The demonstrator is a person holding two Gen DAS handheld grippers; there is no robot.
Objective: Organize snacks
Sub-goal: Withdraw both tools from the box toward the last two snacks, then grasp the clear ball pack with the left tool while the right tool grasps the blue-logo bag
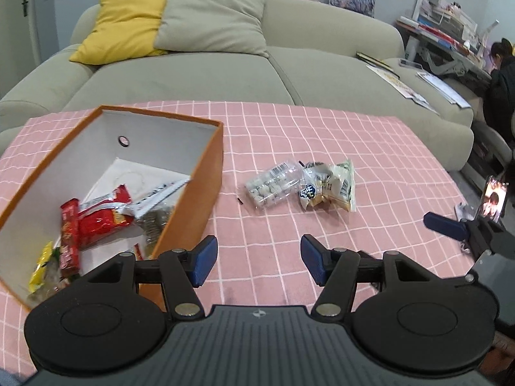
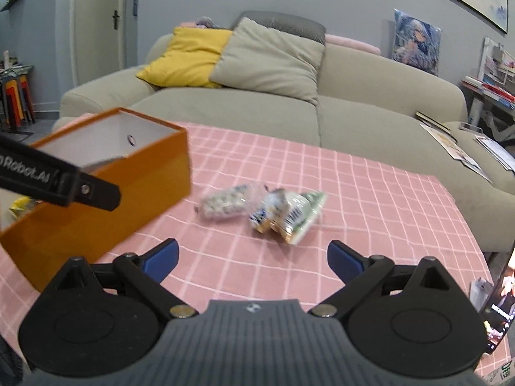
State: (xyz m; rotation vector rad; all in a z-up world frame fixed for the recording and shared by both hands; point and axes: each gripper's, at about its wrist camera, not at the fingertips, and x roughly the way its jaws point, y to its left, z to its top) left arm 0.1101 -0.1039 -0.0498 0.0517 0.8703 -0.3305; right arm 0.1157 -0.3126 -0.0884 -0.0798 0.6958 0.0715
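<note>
**Most snacks boxed, a small cluster left on the cloth**

The open orange cardboard box with white inner walls [image 1: 206, 173] sits on the pink checked tablecloth [image 1: 370, 160], toward the left. It already holds several packets: a red foil snack bag [image 1: 103, 222], a slim red wrapper [image 1: 69, 234] standing beside it, a yellow packet [image 1: 40, 270] in the near corner, and a silver-and-white pouch [image 1: 157, 197] leaning against the right wall. More may lie beneath; that cannot be made out.

Outside the box, near its right wall but apart from it, three items remain in a loose cluster: a clear plastic tub of pale round sweets [image 1: 273, 186], a crumpled blue-and-white wrapper [image 1: 313, 189] touching it, and a green-and-white bag [image 1: 344, 183] against that.

The left gripper [image 1: 257, 262] hovers over the cloth with its blue-padded jaws spread and nothing between them. The right gripper [image 2: 254, 262] is likewise released and empty, aimed roughly at the cluster.

Judged from this, the sorting is well past halfway; the three loose items are what is left to box.
</note>
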